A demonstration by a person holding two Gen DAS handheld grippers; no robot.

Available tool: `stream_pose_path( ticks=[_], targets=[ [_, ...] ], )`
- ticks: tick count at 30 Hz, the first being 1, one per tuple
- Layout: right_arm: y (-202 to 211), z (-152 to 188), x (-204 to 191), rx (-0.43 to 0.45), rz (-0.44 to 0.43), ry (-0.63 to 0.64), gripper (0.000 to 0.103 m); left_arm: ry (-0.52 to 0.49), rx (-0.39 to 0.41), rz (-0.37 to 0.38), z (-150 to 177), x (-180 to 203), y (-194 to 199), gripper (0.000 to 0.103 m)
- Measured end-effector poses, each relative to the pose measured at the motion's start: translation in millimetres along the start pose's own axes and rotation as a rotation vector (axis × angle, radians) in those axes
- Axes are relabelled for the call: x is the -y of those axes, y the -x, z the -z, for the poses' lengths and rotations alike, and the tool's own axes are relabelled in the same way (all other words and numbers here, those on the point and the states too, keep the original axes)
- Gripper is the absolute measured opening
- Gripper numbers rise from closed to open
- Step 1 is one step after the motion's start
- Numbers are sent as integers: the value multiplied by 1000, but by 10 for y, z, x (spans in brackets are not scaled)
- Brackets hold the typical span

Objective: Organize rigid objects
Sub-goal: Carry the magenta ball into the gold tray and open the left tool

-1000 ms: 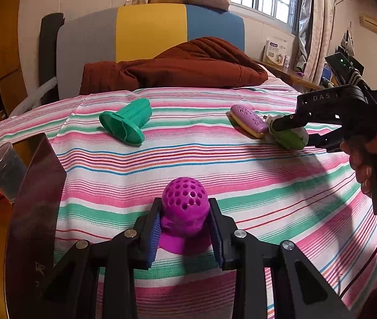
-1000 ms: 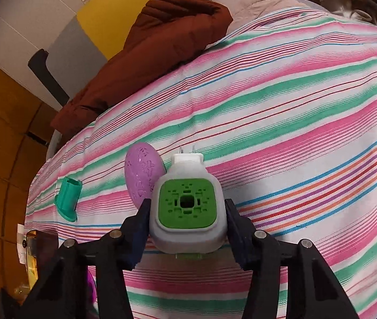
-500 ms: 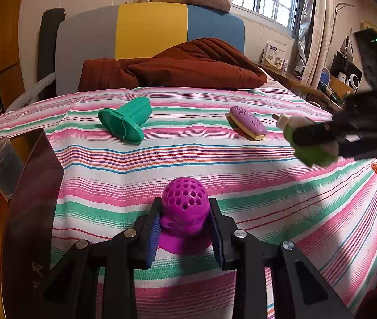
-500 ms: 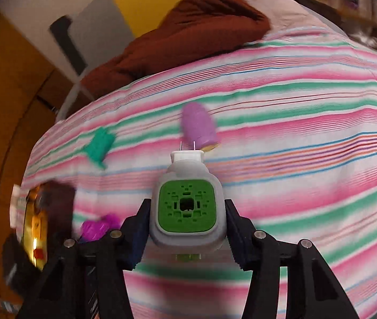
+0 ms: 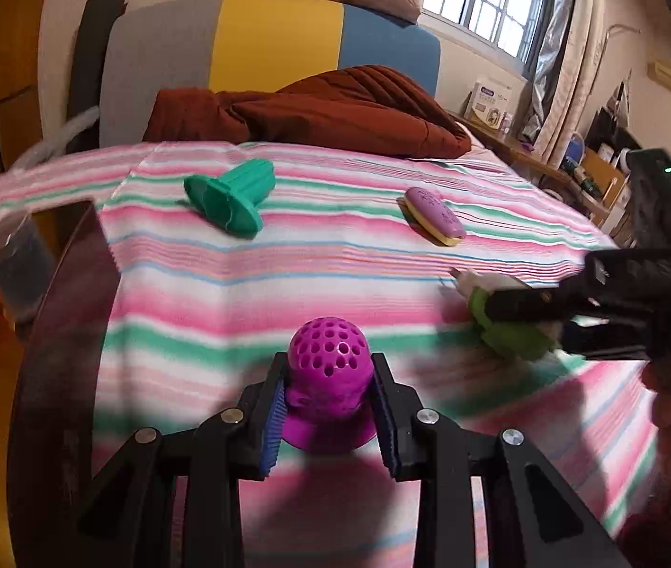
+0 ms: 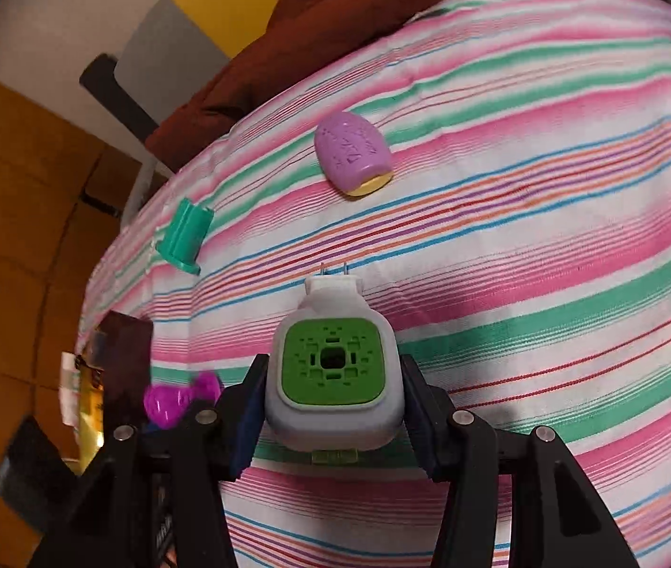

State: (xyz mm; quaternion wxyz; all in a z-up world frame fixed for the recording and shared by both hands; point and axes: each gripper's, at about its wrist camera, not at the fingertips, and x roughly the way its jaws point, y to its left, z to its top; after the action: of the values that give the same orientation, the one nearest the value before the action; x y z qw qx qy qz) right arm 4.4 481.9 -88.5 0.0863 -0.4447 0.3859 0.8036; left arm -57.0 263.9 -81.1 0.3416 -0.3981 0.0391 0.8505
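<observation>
Left gripper (image 5: pixel 328 409): closed on the magenta perforated plastic dome with a flared base (image 5: pixel 327 369), blue pads pressed to its two sides at the neck, just over the striped bedspread (image 5: pixel 288 284)
Right gripper (image 6: pixel 333 419): clamped on the white plug-in device with a green vented face (image 6: pixel 334 369), pads on its two flat flanks, metal prongs pointing away from the camera; whether it touches the cloth I cannot tell
Where the held pieces sit: both low over the near part of the bed, close to each other – from the left wrist view the plug-in device shows to the right of the dome
Loose pieces: a teal ribbed plastic cylinder with a round flange (image 5: pixel 231 194) lies on its side toward the far left; a lilac oval plastic case with a yellow underside (image 5: pixel 434 215) lies flat toward the far right, well apart from it
Handling, as a judgement: all four look like light, stiff moulded plastic, so firm side pressure should hold – the dome's curved top would slip, its neck is the safer hold; the device's prongs are best kept clear of the pads
Next holds: the cylinder across its ribbed barrel, not the flange; the oval case across its narrow width
Background: a brown quilt (image 5: pixel 316 113) bunched at the head of the bed
</observation>
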Motion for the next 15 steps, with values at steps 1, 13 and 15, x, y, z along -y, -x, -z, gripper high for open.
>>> stream_pose_path(
  ticks=[1,13,15],
  targets=[
    [-1,-1,1,-2,-1,2,53,8,-3,15,46,5,58,32],
    [7,25,-115,6,43,62,53,6,71,155,238,144,853,32],
    [9,31,-125,6,50,74,53,6,94,149,238,89,999,32]
  ],
)
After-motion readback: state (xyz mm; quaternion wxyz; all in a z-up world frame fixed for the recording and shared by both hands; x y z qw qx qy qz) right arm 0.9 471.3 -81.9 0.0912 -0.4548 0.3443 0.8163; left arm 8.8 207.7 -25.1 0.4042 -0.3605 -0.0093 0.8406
